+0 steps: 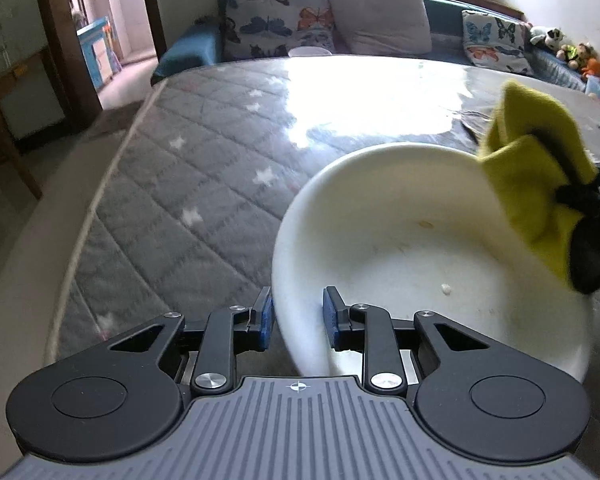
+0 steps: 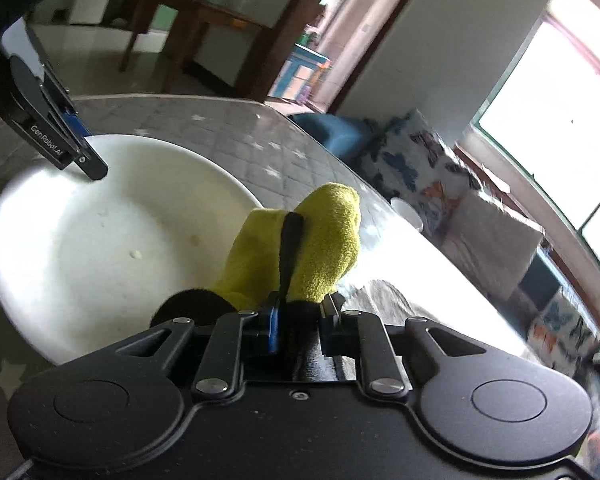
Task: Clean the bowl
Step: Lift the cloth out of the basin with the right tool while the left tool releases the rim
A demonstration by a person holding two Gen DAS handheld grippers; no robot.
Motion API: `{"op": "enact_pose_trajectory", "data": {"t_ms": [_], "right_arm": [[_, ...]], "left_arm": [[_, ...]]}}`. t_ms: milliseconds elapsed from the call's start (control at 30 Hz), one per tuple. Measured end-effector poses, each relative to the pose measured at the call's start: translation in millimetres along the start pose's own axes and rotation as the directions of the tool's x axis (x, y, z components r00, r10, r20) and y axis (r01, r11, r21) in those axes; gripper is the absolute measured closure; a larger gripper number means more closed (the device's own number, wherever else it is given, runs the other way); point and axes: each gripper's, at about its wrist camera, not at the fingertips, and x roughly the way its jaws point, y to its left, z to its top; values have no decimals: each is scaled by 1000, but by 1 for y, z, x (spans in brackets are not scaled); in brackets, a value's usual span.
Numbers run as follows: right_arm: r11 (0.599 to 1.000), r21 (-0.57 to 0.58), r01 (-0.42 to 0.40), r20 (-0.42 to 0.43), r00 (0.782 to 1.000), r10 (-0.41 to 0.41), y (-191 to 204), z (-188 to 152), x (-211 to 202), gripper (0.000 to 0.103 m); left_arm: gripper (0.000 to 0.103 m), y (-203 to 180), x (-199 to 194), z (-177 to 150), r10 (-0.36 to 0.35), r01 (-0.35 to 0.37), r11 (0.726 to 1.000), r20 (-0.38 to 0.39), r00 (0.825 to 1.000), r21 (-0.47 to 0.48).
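White bowl [image 1: 400,240] tilted above quilted table [image 1: 172,168] — left gripper [image 1: 298,320] clamps rim, right gripper [image 2: 298,312] pinches yellow cloth [image 2: 324,240] at far rim; butterfly cushions [image 1: 276,16] behind.

Left tongs [image 1: 298,317] clamping white bowl [image 1: 420,248] rim, yellow cloth [image 1: 536,184] at far edge

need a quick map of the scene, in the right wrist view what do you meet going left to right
left gripper clamped on the rim → white bowl → yellow cloth held in the right gripper → small white cup → butterfly cushions → window
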Motion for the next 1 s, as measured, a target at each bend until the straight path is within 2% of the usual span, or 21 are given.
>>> {"op": "enact_pose_trajectory", "data": {"t_ms": [233,467,600,833,1000], "right_arm": [[998,59,28,-38,999,-26,-12,-12,20,83],[996,88,-8,-71,997,14,-13,-12,44,83],[998,53,-45,-72,996,49,-1,-15,50,83],[997,-73,1,-3,1000,-1,26,-16,55,83],[987,-158,26,0,1000,-26,29,-12,55,78]], "left_arm": [[75,11,18,23,26,-26,999,7,1000,-29],[74,23,29,39,39,-38,997,9,999,-70],[72,26,34,44,46,-45,995,10,999,-84],[70,22,34,42,63,-62,996,14,998,-60],[70,24,27,36,73,-72,995,14,997,-64]]}}
